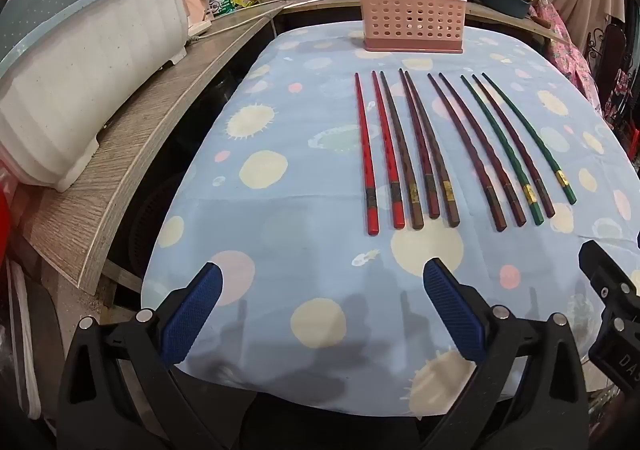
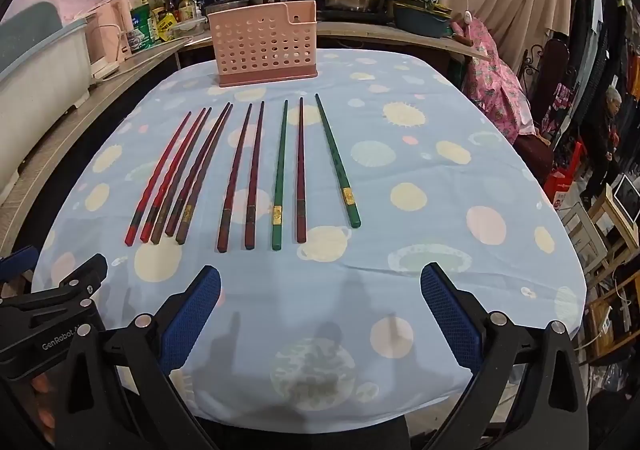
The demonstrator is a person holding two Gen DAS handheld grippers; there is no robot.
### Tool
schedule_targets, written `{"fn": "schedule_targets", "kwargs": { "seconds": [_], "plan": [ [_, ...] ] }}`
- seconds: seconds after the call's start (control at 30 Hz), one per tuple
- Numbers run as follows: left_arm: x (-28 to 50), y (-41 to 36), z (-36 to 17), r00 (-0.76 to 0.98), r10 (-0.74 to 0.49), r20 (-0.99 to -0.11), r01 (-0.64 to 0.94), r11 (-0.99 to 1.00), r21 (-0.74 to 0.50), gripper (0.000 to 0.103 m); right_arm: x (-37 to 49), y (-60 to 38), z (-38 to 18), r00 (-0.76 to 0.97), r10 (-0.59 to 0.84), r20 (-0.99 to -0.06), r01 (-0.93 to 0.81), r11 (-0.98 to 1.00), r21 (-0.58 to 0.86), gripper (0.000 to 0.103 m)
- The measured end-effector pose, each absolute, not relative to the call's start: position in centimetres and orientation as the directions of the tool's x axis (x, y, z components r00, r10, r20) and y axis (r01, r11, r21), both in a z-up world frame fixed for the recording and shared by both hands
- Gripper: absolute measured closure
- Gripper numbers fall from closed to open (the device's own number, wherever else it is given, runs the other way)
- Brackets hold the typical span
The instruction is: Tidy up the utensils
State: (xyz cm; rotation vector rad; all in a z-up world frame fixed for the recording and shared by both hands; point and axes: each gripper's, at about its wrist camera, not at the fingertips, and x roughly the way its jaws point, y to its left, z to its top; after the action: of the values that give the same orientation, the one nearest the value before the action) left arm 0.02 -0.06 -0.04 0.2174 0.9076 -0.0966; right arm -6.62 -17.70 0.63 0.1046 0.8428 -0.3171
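Ten chopsticks (image 1: pixel 440 154) are lying in a row on the bench (image 1: pixel 304 234), which is wearing a blue cloth with pale dots. Their long axis is running away from both grippers, thick ends toward the near edge and thin tips pointing to the pink perforated holder (image 1: pixel 412 16) that is standing upright at the far side. None of them is touching the holder; a strip of bare cloth is lying between.

Both grippers are hovering over the near edge. The left gripper (image 1: pixel 320 284) is holding its jaws wide apart with nothing between them, and the right gripper (image 2: pixel 320 284) is doing the same.

In the left view the row is sitting ahead and a little to the right, with the red pair (image 1: pixel 378 154) being the closest to this gripper. In the right view the row is sitting ahead and to the left, with the outer green stick (image 2: pixel 338 162) being the nearest. I am judging that neither arm is clearly closer overall. Because the sticks are pointing along the reach, the jaws are probably needing to close across a stick, not along it.
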Motion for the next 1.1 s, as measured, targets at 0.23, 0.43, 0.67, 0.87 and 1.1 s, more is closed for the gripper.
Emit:
{"fn": "schedule_targets", "kwargs": {
  "seconds": [0.23,0.43,0.67,0.87,1.1],
  "plan": [
    [-0.24,0.52,0.34,0.627,-0.005,-0.779,0.173,0.976,0.133,0.007,-6.72,-17.72,0.71,0.619,-0.240,-0.748,0.323,0.946,-0.037,0.007],
    [-0.31,0.14,0.21,0.623,-0.015,-0.782,0.176,0.977,0.121,0.007,-6.45,-17.89,0.83,0.618,-0.237,-0.750,0.326,0.945,-0.030,0.007],
    [-0.13,0.01,-0.16,0.619,-0.008,-0.785,0.169,0.978,0.123,0.007,-6.72,-17.81,0.27,0.614,-0.236,-0.753,0.325,0.945,-0.031,0.007],
    [-0.20,0.14,-0.19,0.621,-0.008,-0.784,0.168,0.978,0.123,0.007,-6.74,-17.87,0.28,0.615,-0.230,-0.754,0.323,0.946,-0.025,0.007],
    [-0.30,0.24,-0.18,0.628,-0.011,-0.779,0.167,0.979,0.121,0.007,-6.63,-17.73,0.20,0.615,-0.228,-0.755,0.319,0.947,-0.027,0.007]
  ]
}}
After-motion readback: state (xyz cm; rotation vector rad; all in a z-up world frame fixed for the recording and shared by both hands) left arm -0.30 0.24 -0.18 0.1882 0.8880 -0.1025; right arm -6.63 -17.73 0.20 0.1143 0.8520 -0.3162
